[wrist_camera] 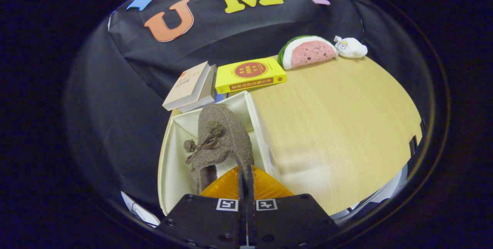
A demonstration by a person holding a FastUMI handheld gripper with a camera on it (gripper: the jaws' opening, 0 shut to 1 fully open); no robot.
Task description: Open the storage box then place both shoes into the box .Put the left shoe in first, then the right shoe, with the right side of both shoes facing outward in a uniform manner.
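Observation:
A brown felt shoe [221,137] with pompoms and a bow hangs toe-away over the open white storage box [171,156]. Its heel rim is pinched between my fingers. My gripper [245,174] is shut on that rim, with the two fingers almost touching. The shoe sits inside the box's walls, near the right wall [260,125]. The box's floor under the shoe is mostly hidden.
The box stands at the left end of a light wooden table [339,125]. Beyond it lie a beige book [188,85] and a yellow book [250,74]. A watermelon plush [306,51] and a small white plush [350,47] rest at the table's far edge.

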